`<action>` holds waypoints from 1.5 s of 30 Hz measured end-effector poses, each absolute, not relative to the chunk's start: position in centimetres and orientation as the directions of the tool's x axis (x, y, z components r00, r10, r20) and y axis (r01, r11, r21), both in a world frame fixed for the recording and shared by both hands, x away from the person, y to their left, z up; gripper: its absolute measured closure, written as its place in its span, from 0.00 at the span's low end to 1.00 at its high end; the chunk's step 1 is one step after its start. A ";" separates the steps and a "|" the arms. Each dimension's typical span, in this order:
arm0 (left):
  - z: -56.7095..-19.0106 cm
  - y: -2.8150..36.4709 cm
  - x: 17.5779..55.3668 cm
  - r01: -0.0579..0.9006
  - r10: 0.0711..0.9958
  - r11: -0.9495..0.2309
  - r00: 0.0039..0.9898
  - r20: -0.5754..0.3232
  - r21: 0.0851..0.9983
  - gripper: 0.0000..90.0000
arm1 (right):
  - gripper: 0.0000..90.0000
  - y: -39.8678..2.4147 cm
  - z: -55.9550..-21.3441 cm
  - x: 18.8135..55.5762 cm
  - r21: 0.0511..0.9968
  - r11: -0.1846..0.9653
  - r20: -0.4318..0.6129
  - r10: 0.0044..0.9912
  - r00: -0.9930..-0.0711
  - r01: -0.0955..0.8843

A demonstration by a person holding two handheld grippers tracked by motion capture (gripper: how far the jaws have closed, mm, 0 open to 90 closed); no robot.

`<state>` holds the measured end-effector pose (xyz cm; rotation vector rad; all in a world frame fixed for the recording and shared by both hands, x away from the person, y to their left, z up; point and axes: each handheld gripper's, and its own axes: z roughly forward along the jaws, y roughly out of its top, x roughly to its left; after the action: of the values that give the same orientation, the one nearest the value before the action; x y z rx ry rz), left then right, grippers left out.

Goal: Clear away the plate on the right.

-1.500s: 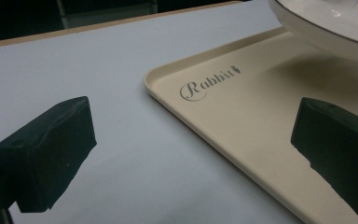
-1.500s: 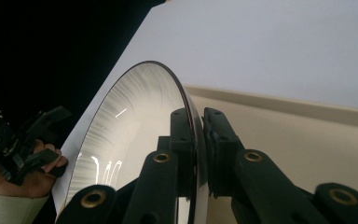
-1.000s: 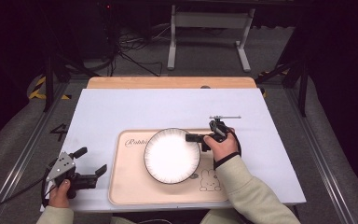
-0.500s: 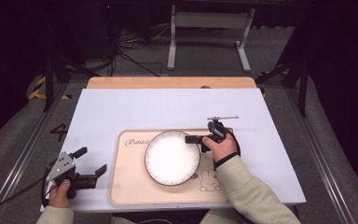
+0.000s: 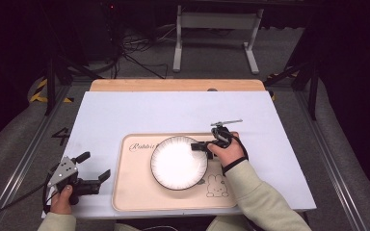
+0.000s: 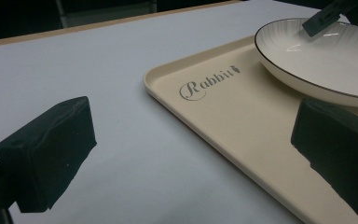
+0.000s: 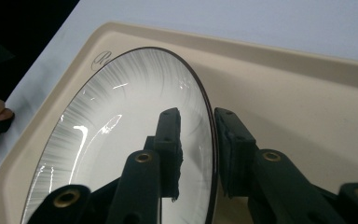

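A white plate [image 5: 178, 163] with a thin dark rim lies on a beige tray [image 5: 135, 192] printed with "Rabbit" lettering. My right gripper [image 5: 196, 147] is shut on the plate's right rim. In the right gripper view, one jaw of the right gripper [image 7: 198, 140] sits inside the plate [image 7: 121, 140] and the other outside it, over the tray [image 7: 307, 107]. My left gripper [image 5: 95, 165] is open at the table's front left corner, just left of the tray. The left gripper [image 6: 191, 154] holds nothing, and its view takes in the tray [image 6: 242, 116] and plate [image 6: 335, 60].
A pale blue mat [image 5: 173, 110] covers the table, with a wooden strip [image 5: 173, 85] along the far edge. A rabbit drawing [image 5: 215, 185] marks the tray's near right corner. Beyond the table stand a metal frame [image 5: 217, 29] and cables on a dark floor.
The plate and my right gripper have shifted very slightly toward the near side. The left gripper has stayed where it was.
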<state>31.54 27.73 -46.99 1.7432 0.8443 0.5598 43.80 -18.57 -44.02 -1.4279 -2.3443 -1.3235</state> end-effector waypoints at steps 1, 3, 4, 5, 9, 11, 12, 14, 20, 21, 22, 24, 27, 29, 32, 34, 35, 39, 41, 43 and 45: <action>-47.0 27.7 31.5 0.268 0.769 -0.180 0.639 -0.035 0.947 0.00 | 0.79 -18.5 -44.0 43.8 0.620 0.190 0.476 0.680 -0.557 0.761; -47.0 27.7 31.5 0.267 0.769 -0.180 0.639 -0.035 0.947 0.00 | 0.77 -18.5 -44.1 43.8 0.618 0.200 0.469 0.683 -0.560 0.760; -47.0 27.7 31.6 0.267 0.769 -0.180 0.639 -0.034 0.947 0.00 | 0.76 -18.5 -44.2 43.8 0.621 0.203 0.465 0.683 -0.564 0.757; -47.0 27.7 31.6 0.267 0.769 -0.179 0.639 -0.035 0.947 0.00 | 0.74 -18.5 -44.3 43.9 0.621 0.209 0.462 0.682 -0.567 0.756; -47.0 27.7 31.6 0.270 0.768 -0.182 0.639 -0.035 0.945 0.00 | 0.69 -18.4 -44.6 43.9 0.620 0.222 0.455 0.680 -0.575 0.753; -47.0 27.7 31.6 0.273 0.768 -0.177 0.639 -0.041 0.945 0.00 | 0.64 -18.5 -44.5 43.9 0.635 0.207 0.459 0.674 -0.579 0.744; -47.0 27.7 31.6 0.274 0.767 -0.177 0.640 -0.041 0.945 0.00 | 0.62 -18.6 -44.3 43.9 0.649 0.193 0.459 0.673 -0.580 0.736; -47.0 27.7 31.6 0.274 0.767 -0.177 0.641 -0.042 0.945 0.00 | 0.57 -18.7 -43.9 43.9 0.672 0.193 0.440 0.673 -0.595 0.715; -47.0 27.8 31.5 0.268 0.765 -0.183 0.643 -0.033 0.946 0.00 | 0.45 -18.8 -42.5 43.4 0.745 0.221 0.350 0.673 -0.652 0.629; -47.0 27.8 31.5 0.265 0.765 -0.184 0.643 -0.031 0.946 0.00 | 0.42 -18.9 -42.3 43.3 0.759 0.229 0.331 0.671 -0.664 0.610; -47.0 27.8 31.5 0.262 0.767 -0.182 0.641 -0.030 0.948 0.00 | 0.37 -18.9 -42.1 43.2 0.783 0.242 0.300 0.661 -0.688 0.573; -47.0 27.8 31.5 0.264 0.766 -0.184 0.642 -0.030 0.947 0.00 | 0.34 -18.9 -41.6 43.0 0.819 0.268 0.233 0.653 -0.721 0.507; -47.0 27.8 31.5 0.263 0.767 -0.182 0.641 -0.031 0.948 0.00 | 0.31 -18.9 -41.1 42.6 0.832 0.278 0.217 0.631 -0.744 0.479; -47.0 27.8 31.5 0.261 0.766 -0.185 0.642 -0.028 0.947 0.00 | 0.27 -19.0 -40.8 42.4 0.842 0.294 0.187 0.627 -0.756 0.452; -47.0 27.8 31.5 0.265 0.767 -0.181 0.641 -0.032 0.947 0.00 | 0.19 -18.9 -40.6 42.2 0.859 0.306 0.157 0.606 -0.779 0.411; -47.0 27.8 31.5 0.268 0.765 -0.184 0.643 -0.034 0.946 0.00 | 0.14 -18.9 -40.6 42.2 0.868 0.293 0.174 0.578 -0.797 0.401; -47.0 27.8 31.5 0.268 0.766 -0.184 0.642 -0.033 0.946 0.00 | 0.12 -18.8 -40.6 42.2 0.874 0.289 0.172 0.567 -0.805 0.390; -47.0 27.8 31.5 0.266 0.765 -0.183 0.643 -0.033 0.946 0.00 | 0.05 -18.6 -40.5 42.0 0.892 0.274 0.169 0.536 -0.827 0.360; -47.0 27.8 31.5 0.266 0.765 -0.184 0.644 -0.032 0.946 0.00 | 0.04 -18.6 -40.4 41.9 0.899 0.264 0.169 0.525 -0.834 0.348; -47.0 27.8 31.5 0.266 0.764 -0.184 0.644 -0.033 0.946 0.00 | 0.03 -18.7 -40.3 41.8 0.902 0.270 0.161 0.512 -0.844 0.337; -47.0 27.8 31.5 0.266 0.764 -0.183 0.644 -0.033 0.946 0.00 | 0.03 -18.9 -40.2 41.7 0.911 0.257 0.160 0.501 -0.850 0.322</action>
<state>31.53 27.82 -46.96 1.7467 0.8377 0.5568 41.73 -18.87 -40.18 -0.8657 -2.6142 -1.8261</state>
